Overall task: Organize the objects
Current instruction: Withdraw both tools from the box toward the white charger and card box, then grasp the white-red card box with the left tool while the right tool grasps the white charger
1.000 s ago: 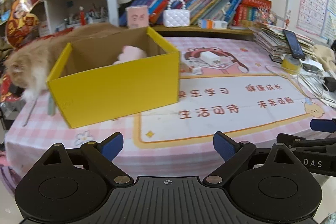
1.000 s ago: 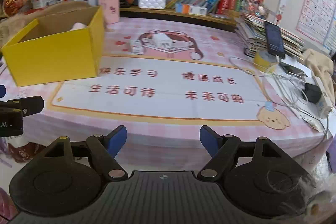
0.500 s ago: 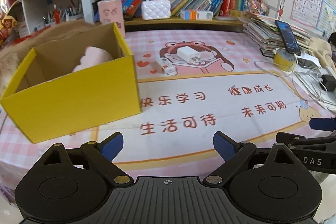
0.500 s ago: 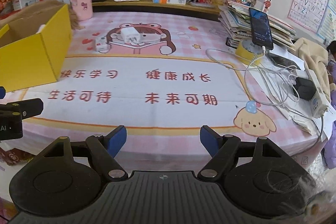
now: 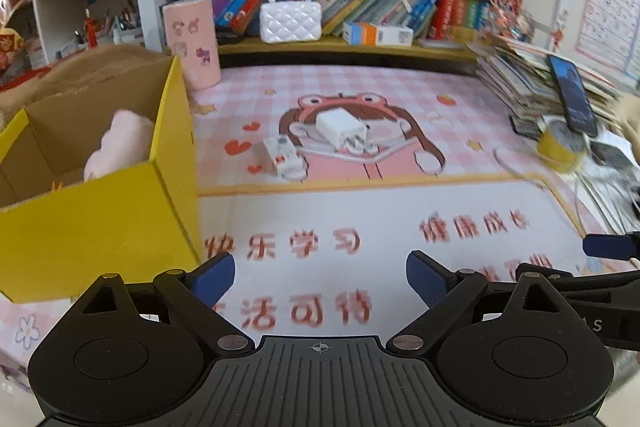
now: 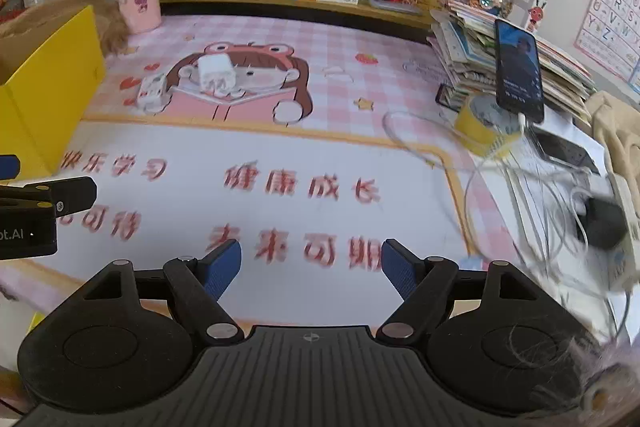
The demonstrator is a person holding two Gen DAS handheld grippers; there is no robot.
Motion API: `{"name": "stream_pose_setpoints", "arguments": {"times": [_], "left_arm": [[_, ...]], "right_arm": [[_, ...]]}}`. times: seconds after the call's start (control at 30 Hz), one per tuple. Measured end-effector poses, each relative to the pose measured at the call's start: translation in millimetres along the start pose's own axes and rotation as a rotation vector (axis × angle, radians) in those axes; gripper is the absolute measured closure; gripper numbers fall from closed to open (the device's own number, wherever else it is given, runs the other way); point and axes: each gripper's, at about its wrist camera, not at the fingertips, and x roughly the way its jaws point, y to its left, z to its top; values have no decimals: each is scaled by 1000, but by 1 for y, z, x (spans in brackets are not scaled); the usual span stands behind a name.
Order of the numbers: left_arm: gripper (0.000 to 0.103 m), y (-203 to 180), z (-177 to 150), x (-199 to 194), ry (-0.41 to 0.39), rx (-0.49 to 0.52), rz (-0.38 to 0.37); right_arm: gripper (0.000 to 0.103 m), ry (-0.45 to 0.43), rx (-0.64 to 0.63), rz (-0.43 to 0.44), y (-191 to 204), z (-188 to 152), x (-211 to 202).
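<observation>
With both the left gripper (image 5: 320, 279) and right gripper (image 6: 311, 267) hovering wide open and empty, the white square charger plug (image 5: 340, 129) and small white box (image 5: 283, 155) are lying touching on the pink mat beside the yellow cardboard box (image 5: 120, 211), risking a grab nudging both.

The yellow box (image 5: 96, 223) is running off the left edge, its wall hiding most of the pink soft item (image 5: 118, 143) inside. Printed red characters (image 6: 296, 251) at lower centre are blurring.
</observation>
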Motion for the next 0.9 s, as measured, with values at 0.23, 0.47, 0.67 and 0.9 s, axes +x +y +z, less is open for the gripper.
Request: {"name": "stream_pose_setpoints", "arguments": {"times": [0.23,0.47,0.67,0.9], "left_arm": [[8,-11,29,25,-21,-38,85],[8,-11,52,50,-26,-68,160],[9,-9,63,72,-14,-90,209],[22,-3,70,107,24,-109,247]], "right_arm": [[28,-31,-11,76,-15,36,31],[28,-53,-46,140,-19,69,65],[28,-62,-79,183,-19,90,90],[30,-67,-89,249,-9,110,117]]}}
